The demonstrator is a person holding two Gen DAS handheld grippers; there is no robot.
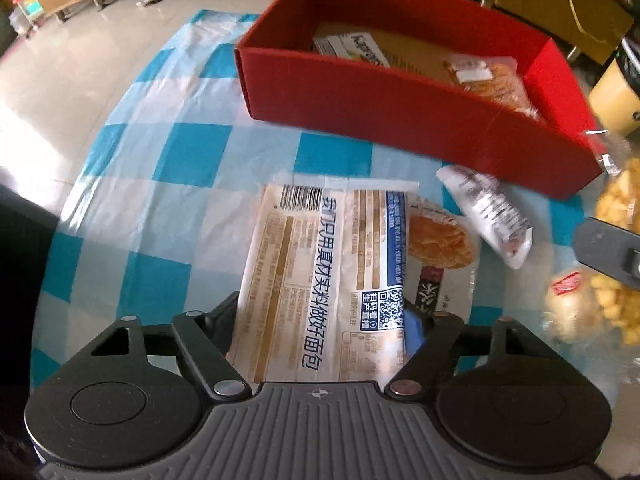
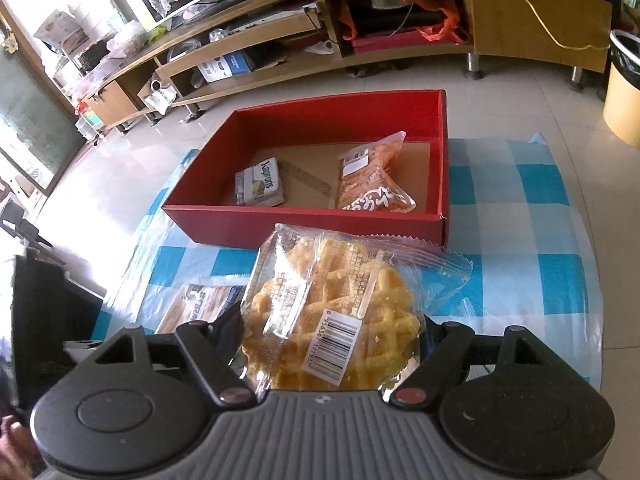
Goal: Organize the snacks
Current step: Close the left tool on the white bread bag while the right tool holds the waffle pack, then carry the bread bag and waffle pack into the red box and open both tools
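Observation:
My left gripper (image 1: 320, 320) is shut on a flat white bread packet (image 1: 320, 272) with blue print, held over the checked cloth. My right gripper (image 2: 332, 336) is shut on a clear bag of yellow lattice pastry (image 2: 332, 304), held above the cloth in front of the red box (image 2: 320, 228). That pastry bag also shows at the right edge of the left wrist view (image 1: 612, 216). The red box (image 1: 400, 120) holds a small grey snack pack (image 2: 260, 188) and an orange snack bag (image 2: 372, 184). A small white sachet (image 1: 492, 216) lies on the cloth near the box.
A blue and white checked cloth (image 2: 520, 216) covers the table. A low wooden TV bench (image 2: 280, 32) stands beyond on the tiled floor. A yellow bin (image 2: 624, 92) is at the far right. A dark object (image 2: 44, 320) sits at the left.

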